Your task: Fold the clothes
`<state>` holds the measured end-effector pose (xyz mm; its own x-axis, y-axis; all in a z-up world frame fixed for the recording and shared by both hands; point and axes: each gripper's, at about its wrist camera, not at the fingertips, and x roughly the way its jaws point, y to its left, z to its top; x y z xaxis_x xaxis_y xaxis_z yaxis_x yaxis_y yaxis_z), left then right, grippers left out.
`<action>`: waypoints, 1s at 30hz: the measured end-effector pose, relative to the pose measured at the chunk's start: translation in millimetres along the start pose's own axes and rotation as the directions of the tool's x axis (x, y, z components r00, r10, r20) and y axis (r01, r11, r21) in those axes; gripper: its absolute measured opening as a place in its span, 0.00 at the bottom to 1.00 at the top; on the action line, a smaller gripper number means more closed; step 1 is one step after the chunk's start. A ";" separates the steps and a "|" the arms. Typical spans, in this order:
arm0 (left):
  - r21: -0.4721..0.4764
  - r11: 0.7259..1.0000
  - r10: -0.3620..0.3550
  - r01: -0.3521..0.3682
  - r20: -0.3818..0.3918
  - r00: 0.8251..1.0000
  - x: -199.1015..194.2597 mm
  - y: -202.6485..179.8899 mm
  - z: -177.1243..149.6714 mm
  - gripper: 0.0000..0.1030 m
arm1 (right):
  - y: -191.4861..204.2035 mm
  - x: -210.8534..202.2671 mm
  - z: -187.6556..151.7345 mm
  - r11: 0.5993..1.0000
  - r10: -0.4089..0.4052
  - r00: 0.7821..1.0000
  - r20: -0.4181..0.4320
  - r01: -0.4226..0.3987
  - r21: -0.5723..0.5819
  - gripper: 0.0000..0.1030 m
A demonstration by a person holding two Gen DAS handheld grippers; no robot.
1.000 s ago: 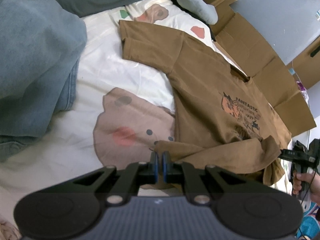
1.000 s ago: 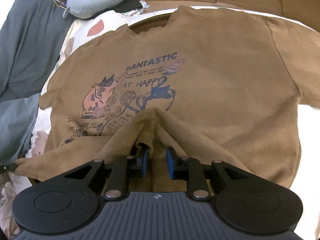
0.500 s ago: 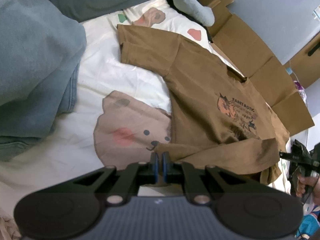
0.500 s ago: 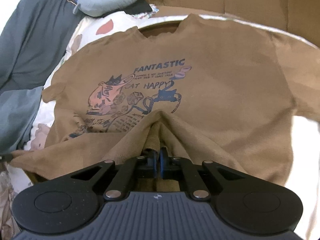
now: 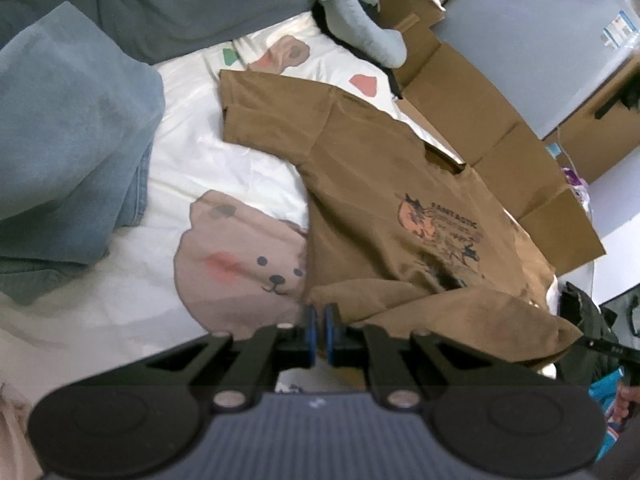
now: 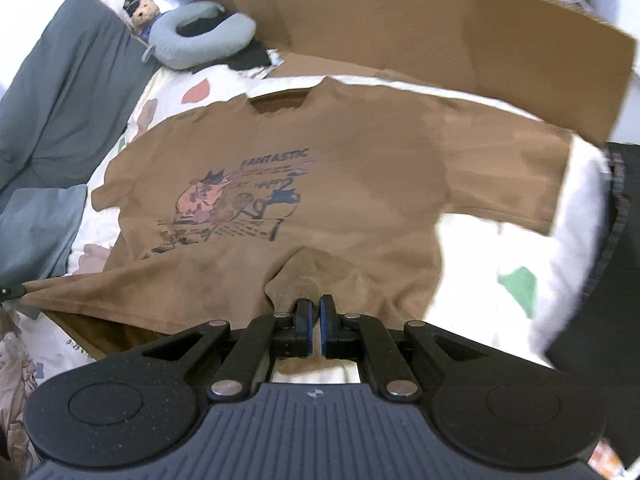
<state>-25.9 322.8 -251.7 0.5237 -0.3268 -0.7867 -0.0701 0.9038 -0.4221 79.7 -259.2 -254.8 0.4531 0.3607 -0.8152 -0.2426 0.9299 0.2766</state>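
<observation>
A brown T-shirt [image 5: 384, 200] with a cat print and the word FANTASTIC lies face up on a white bed sheet [image 5: 224, 168]; it also shows in the right wrist view [image 6: 360, 184]. My left gripper [image 5: 319, 312] is shut on the hem at the shirt's left bottom corner. My right gripper [image 6: 316, 304] is shut on a bunched part of the hem near the shirt's right bottom side. The hem hangs lifted between the two grippers, off the sheet. Both sleeves lie flat.
A blue-grey blanket [image 5: 68, 148] and dark grey cover [image 5: 180, 4] lie left of the shirt. A grey neck pillow [image 6: 200, 40] sits past the collar. Flattened cardboard [image 6: 460, 32] lies along the far bed edge. The sheet has a bear print [image 5: 248, 264].
My right gripper closed on the hem and both grippers pulled back and up, lifting the bottom edge. The shirt now looks farther away in both views.
</observation>
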 end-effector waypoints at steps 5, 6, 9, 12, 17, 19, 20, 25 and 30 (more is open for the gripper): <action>0.001 1.000 -0.011 0.011 0.011 1.000 -22.3 -8.9 -8.9 0.05 | -6.3 -44.4 -9.8 1.000 -0.026 1.000 0.015 0.026 0.008 0.02; -0.002 1.000 -0.013 0.013 0.015 1.000 -27.0 -9.5 -10.9 0.05 | -7.0 -54.4 -12.5 0.999 -0.033 0.999 0.019 0.033 0.006 0.02; -0.010 1.000 -0.015 0.015 0.022 1.000 -38.7 -10.0 -18.3 0.05 | -8.9 -76.5 -20.6 0.998 -0.056 0.998 0.023 0.056 -0.001 0.02; -0.016 1.000 -0.005 0.006 0.017 1.000 -46.1 -7.8 -28.4 0.05 | -11.3 -93.2 -31.9 0.997 -0.072 0.997 0.021 0.072 -0.002 0.02; -0.034 0.999 0.027 -0.027 -0.009 1.000 -49.3 0.7 -42.9 0.04 | -17.0 -107.8 -60.1 0.995 -0.093 0.996 0.005 0.092 0.033 0.02; -0.028 0.999 0.042 -0.043 -0.016 0.999 -49.4 2.4 -46.8 0.04 | -20.1 -110.1 -74.3 0.994 -0.097 0.995 -0.007 0.097 0.054 0.02; -0.025 0.999 0.047 -0.047 -0.021 0.999 -48.4 3.2 -48.3 0.04 | -21.9 -110.2 -82.2 0.993 -0.097 0.995 -0.014 0.098 0.066 0.01; -0.007 0.996 0.086 -0.087 -0.061 0.994 -36.5 7.2 -55.4 0.04 | -26.3 -93.3 -128.9 0.989 -0.107 0.991 -0.076 0.114 0.095 0.01; 0.015 0.992 0.130 -0.129 -0.091 0.987 -23.2 7.7 -59.4 0.04 | -31.2 -66.0 -169.6 0.985 -0.117 0.987 -0.110 0.130 0.111 0.01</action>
<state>-89.0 320.9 -263.4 0.4306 -0.2307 -0.8726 -0.1243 0.9424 -0.3105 -88.1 -324.3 -295.9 0.3811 0.2388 -0.8932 -0.0850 0.9710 0.2234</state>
